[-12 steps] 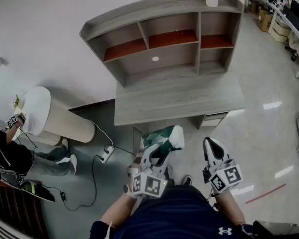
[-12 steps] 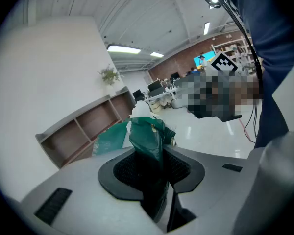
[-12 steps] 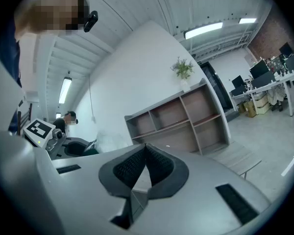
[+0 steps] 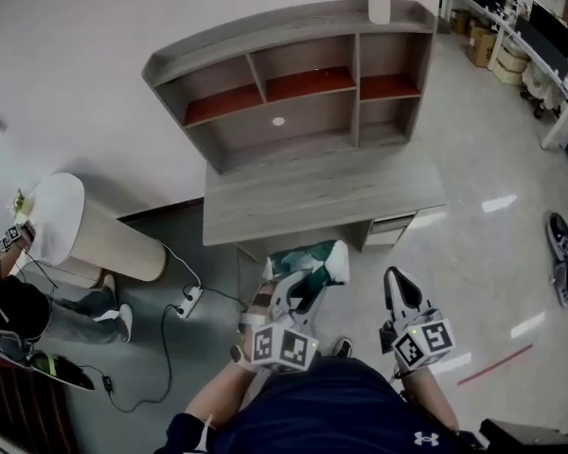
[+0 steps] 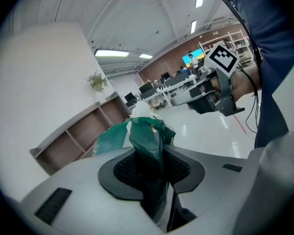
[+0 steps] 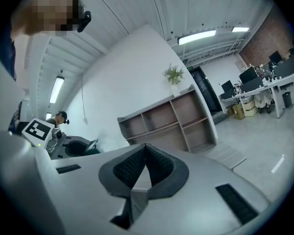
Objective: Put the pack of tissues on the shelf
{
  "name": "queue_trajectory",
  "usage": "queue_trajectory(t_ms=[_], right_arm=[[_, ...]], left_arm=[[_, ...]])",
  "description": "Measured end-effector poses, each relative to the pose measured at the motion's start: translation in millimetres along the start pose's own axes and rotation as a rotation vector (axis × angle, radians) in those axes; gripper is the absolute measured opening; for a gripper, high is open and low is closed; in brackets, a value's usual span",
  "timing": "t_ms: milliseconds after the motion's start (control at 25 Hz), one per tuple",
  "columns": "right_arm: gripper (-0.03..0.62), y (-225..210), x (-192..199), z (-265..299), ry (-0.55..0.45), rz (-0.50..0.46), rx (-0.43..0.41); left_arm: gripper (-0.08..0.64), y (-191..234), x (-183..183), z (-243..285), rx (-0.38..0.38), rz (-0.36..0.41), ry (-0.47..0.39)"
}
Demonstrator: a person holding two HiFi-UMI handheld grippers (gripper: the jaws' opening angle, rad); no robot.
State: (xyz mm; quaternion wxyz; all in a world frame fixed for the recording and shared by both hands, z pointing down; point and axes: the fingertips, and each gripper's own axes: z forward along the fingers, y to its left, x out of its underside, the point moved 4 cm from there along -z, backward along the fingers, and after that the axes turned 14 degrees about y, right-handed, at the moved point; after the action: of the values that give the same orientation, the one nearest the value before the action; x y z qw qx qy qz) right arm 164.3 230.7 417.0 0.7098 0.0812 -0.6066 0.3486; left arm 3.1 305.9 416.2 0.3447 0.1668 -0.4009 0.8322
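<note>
While the left tool (image 4: 300, 291) still clamps the tissues (image 4: 310, 258), the shelf (image 4: 256, 32) shifted left.

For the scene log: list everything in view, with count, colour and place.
pack of tissues: one, green and white, in the left hand-held gripper
shelf: one, grey with red-brown boards, standing on the desk
desk: one, grey, by the wall
plant: one, green, white pot, atop the shelf
round table: one, white, left
power strip: one, white, floor, left
floor line: one, red, right
left hand-held gripper: one, grey, shut on pack of tissues
right hand-held gripper: one, grey, shut, empty
</note>
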Motion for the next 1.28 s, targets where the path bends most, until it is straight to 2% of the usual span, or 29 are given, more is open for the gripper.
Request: queue_trajectory(t_ms=[160,280,400,520,840,1280], right_arm=[[0.011,0.4,-9.5,-10.6,-0.015,-0.027,0.001],[0.011,-1.4,-14.8,-14.3,-0.023,-0.043,-0.001],[0.011,-4.7,-14.4,-13.1,-0.014,-0.042,0.003],[0.011,-9.0,-17.7,0.9,-0.012,-0.04,0.007],[0.011,-30.0,-27.3,47.6,0.011,-0.022,0.085],[0.011,-32.2,-53.6,122.6,0.029,-0.023,0.147]], left_arm=[[0.124,7.1,-8.0,-1.2,-0.032,-0.008,-0.018],[0.124,10.5,-11.4,1.9,-0.065,0.015,-0.023],[0.124,14.3,-17.1,3.7,-0.068,-0.009,-0.023],[0.124,27.1,-17.2,15.2,-0.072,-0.001,-0.019],[0.124,69.0,-1.9,67.4,-0.017,0.001,-0.021],[0.124,136.6,14.7,112.3,0.032,0.006,-0.072]])
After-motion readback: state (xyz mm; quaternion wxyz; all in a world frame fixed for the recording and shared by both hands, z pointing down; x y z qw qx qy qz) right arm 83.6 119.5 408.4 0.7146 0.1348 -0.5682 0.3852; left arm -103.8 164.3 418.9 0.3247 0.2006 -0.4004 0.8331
